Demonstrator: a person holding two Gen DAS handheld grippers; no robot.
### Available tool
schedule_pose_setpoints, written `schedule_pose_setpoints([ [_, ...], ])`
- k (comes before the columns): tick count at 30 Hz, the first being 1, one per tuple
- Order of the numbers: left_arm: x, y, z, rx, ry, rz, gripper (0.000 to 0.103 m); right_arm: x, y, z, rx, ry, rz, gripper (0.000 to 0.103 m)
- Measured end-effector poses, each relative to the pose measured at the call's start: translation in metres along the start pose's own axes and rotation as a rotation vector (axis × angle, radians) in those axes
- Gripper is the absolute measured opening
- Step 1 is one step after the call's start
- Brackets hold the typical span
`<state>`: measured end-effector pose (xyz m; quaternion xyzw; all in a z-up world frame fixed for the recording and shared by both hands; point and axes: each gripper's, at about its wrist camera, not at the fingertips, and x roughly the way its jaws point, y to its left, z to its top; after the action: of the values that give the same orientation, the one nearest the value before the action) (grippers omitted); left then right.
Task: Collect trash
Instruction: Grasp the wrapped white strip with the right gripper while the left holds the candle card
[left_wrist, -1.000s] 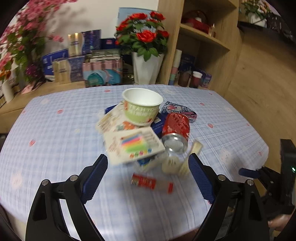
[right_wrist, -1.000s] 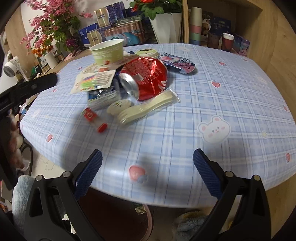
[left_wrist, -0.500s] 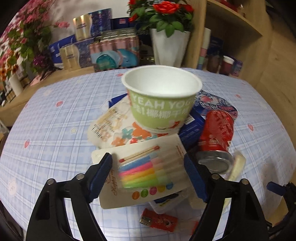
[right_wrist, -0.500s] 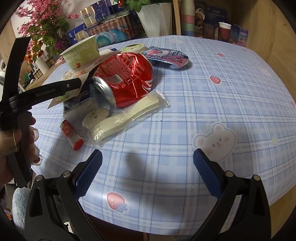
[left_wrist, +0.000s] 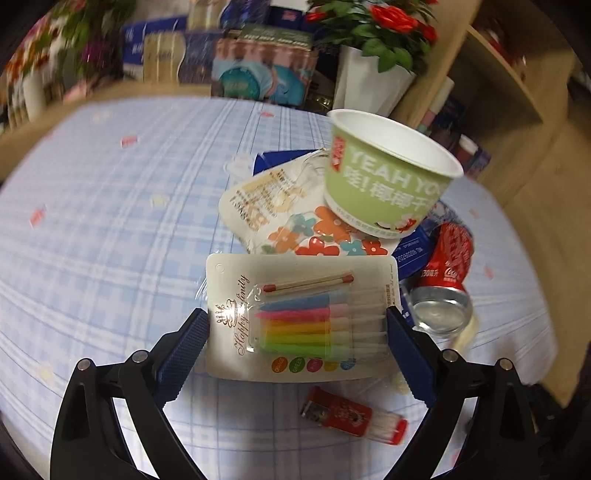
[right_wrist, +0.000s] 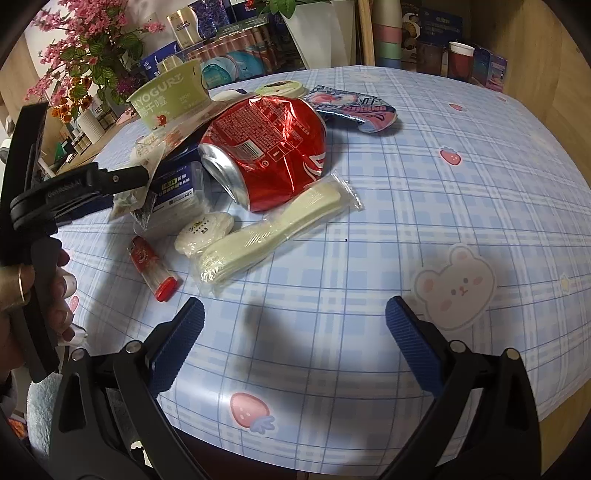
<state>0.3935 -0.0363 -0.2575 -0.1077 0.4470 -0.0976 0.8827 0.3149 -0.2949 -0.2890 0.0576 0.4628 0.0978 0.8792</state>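
L gripper (left_wrist: 295, 332) opening astride candle pack (left_wrist: 301, 319), wrapper (left_wrist: 295, 218) part-hidden under cup (left_wrist: 388, 184)

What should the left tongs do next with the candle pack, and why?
Probably close on it. The left tongs are opening, and the candle pack already lies between the two blue pads, top of the trash pile, with nothing pressing on it yet. The pads sit level with its side edges, so squeezing gently should grip the card. The right tongs are open over bare tablecloth.
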Motion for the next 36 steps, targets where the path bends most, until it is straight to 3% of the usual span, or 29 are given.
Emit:
schedule_pose_setpoints([
  [8, -0.02, 0.025, -0.023, -0.027, 0.015, -0.033, 0.091, -0.001, 0.007, 0.005, -0.018, -0.007, 0.006, 0.097],
  [14, -0.047, 0.042, -0.034, -0.022, -0.037, -0.002, 0.091, 0.005, 0.014, 0.011, -0.015, -0.009, 0.018, 0.096],
  [17, -0.057, 0.042, -0.036, -0.002, -0.063, 0.009, 0.091, 0.011, 0.011, 0.019, 0.045, -0.012, 0.065, 0.095],
  [19, -0.063, 0.042, -0.037, 0.009, -0.077, 0.01, 0.091, 0.018, 0.012, 0.026, 0.066, -0.005, 0.06, 0.088],
  [26, -0.081, 0.032, -0.039, 0.028, -0.119, -0.005, 0.091, 0.035, 0.006, 0.049, 0.129, 0.004, -0.046, 0.076],
  [32, -0.091, 0.025, -0.044, 0.044, -0.135, -0.011, 0.091, 0.044, 0.027, 0.048, -0.023, 0.065, -0.083, 0.047],
  [36, -0.096, 0.023, -0.048, 0.05, -0.142, -0.017, 0.091, 0.037, 0.017, 0.042, -0.031, 0.069, -0.047, 0.031],
])
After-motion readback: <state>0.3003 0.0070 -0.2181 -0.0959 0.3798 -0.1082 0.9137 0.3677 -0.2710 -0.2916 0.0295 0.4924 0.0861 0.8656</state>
